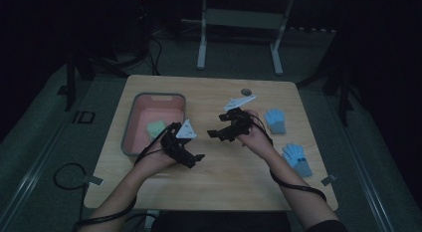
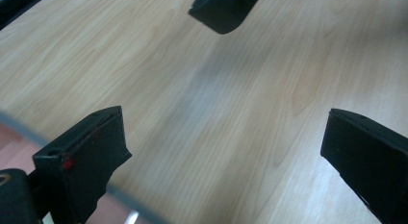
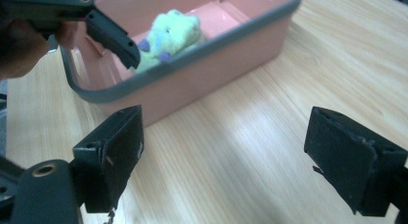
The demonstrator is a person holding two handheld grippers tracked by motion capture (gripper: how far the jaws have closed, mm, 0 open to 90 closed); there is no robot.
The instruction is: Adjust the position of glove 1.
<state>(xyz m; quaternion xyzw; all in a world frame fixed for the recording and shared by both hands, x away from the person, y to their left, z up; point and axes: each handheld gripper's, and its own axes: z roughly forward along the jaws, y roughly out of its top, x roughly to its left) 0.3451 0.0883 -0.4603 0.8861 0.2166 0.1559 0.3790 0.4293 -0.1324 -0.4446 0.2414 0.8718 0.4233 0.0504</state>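
Both grippers are hovering over the middle of the wooden worktop, facing each other. The left gripper is keeping its jaws spread wide, with nothing but bare wood between them. The right gripper is likewise holding its jaws spread and empty. A pale green plush toy is lying inside the pink bin near the worktop's left edge. Two blue gloves are lying apart along the right edge.
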